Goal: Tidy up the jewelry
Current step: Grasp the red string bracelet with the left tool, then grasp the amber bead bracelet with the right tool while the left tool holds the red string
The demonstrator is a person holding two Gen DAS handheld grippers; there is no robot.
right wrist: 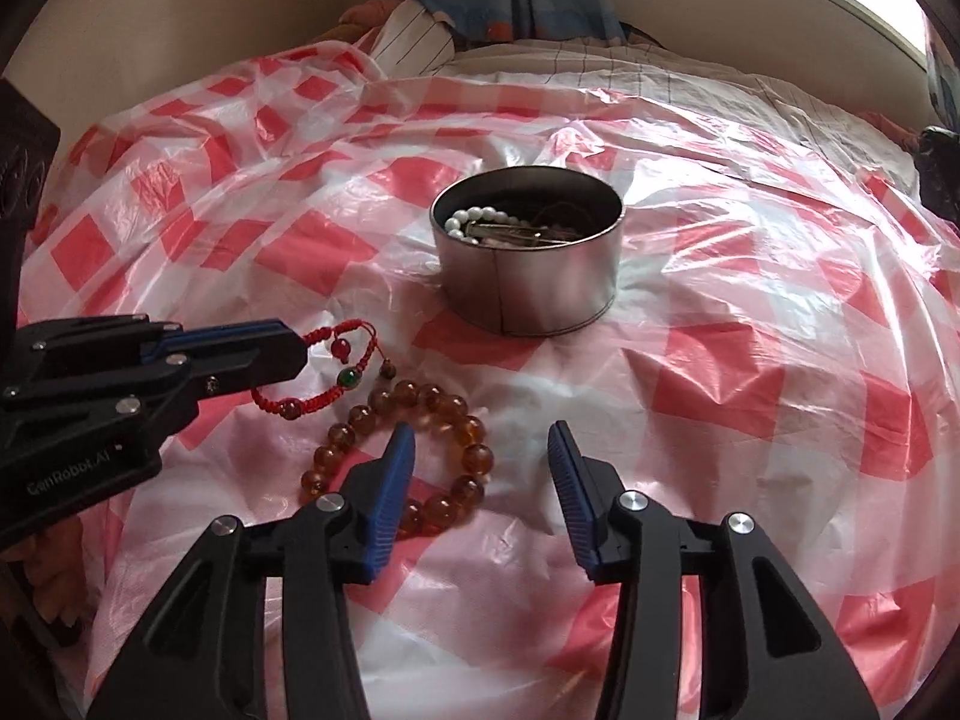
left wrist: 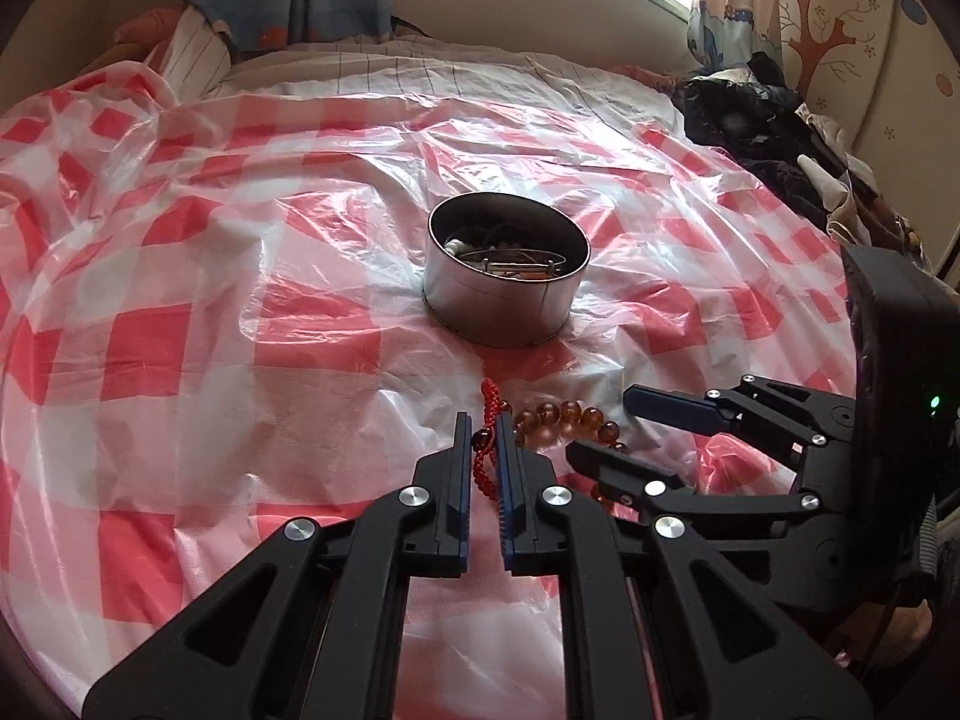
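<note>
Pearls (right wrist: 480, 219) show only from the right; left hand-held gripper (left wrist: 483, 429) clenches red bracelet (right wrist: 327, 369), right hand-held gripper (right wrist: 480, 441) released.

Your right gripper's left finger (right wrist: 390, 480) covers part of the amber bead bracelet (right wrist: 444, 408); tin (right wrist: 528, 294) contents partly indistinct.

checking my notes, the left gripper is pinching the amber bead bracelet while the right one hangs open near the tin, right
Not quite. The left gripper is pinching the red cord bracelet, not the amber bead bracelet, which lies loose on the checked sheet. The right wrist view shows it. The right gripper does hang open near the tin.
</note>
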